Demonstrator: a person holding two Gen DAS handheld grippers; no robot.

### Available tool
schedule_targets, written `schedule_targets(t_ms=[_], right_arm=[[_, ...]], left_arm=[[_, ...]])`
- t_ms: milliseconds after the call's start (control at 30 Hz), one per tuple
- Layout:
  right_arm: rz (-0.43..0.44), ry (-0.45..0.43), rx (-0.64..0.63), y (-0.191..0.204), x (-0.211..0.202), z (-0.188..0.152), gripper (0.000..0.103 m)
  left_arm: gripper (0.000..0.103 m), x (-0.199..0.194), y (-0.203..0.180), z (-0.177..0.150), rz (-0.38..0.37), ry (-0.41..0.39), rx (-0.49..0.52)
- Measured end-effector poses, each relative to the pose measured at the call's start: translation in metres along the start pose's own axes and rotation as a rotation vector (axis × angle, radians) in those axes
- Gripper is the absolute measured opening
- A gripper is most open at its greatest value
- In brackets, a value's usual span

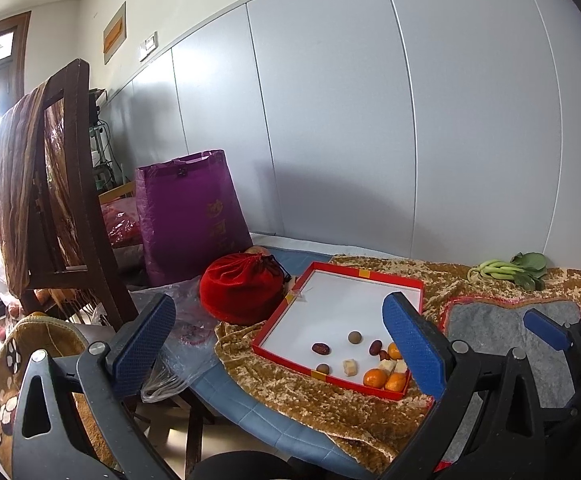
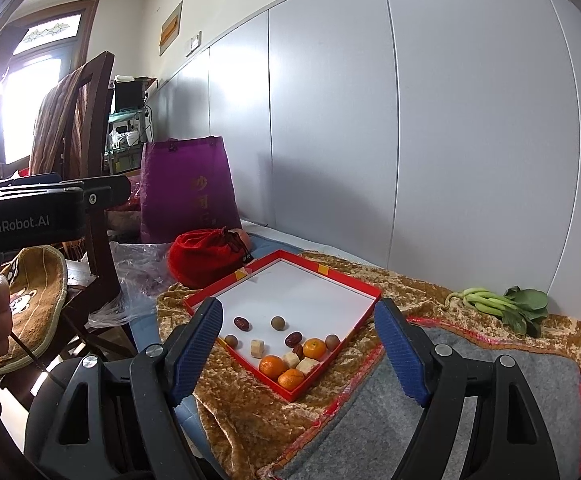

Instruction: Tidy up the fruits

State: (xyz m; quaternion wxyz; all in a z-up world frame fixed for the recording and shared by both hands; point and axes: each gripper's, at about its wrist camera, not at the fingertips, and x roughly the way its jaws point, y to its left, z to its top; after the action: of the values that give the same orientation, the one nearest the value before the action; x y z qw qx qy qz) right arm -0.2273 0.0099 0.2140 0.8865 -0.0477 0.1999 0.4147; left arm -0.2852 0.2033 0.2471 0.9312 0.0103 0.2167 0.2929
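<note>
Fruits [image 2: 286, 354] lie in the red tray [image 2: 364, 290]; both claws [image 1: 280, 344] [image 2: 300, 344] hover nearby, wide open, empty.

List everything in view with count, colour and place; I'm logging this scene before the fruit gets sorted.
Box: one, red rim, white inside, on the gold cloth.
Oranges: three, orange, near corner of the box.
Dates: three at least, dark red, in the box.
Round fruits: three, brown, in the box.
Pale chunks: three, cream, in the box.
Greens: one bunch, green, far right by the wall.
Pouch: one, red, left of the box.
Bag: one, purple, behind the pouch.
Felt mat: one, grey, right of the box.
Chair: one, dark wood, far left.
Left gripper: open, empty.
Right gripper: open, empty.
</note>
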Motion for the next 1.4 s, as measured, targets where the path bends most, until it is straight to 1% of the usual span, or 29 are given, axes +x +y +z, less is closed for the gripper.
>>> schedule_targets(t_ms=[600,900,1033,1233,1400], right_arm=[[0.003,-0.002,-0.005,0.000,-0.001,0.001,0.080],[0.008,0.015,0.006,0.003,0.007,0.000,0.080],[0.011,0.030,0.012,0.007,0.017,0.000,0.080],[-0.032,0.061,0.002,0.008,0.034,-0.007,0.080],[-0.069,0.083,0.008,0.009,0.044,-0.002,0.080]], left_arm=[[0.103,0.000,-0.003,-0.002,-0.003,0.000,0.010],[0.103,0.008,-0.006,-0.010,-0.008,0.020,-0.016],[0.103,0.018,-0.005,-0.014,-0.016,0.034,-0.029],[0.103,0.047,0.000,-0.022,-0.034,0.069,-0.053],[0.103,0.070,-0.001,-0.027,-0.046,0.096,-0.050]])
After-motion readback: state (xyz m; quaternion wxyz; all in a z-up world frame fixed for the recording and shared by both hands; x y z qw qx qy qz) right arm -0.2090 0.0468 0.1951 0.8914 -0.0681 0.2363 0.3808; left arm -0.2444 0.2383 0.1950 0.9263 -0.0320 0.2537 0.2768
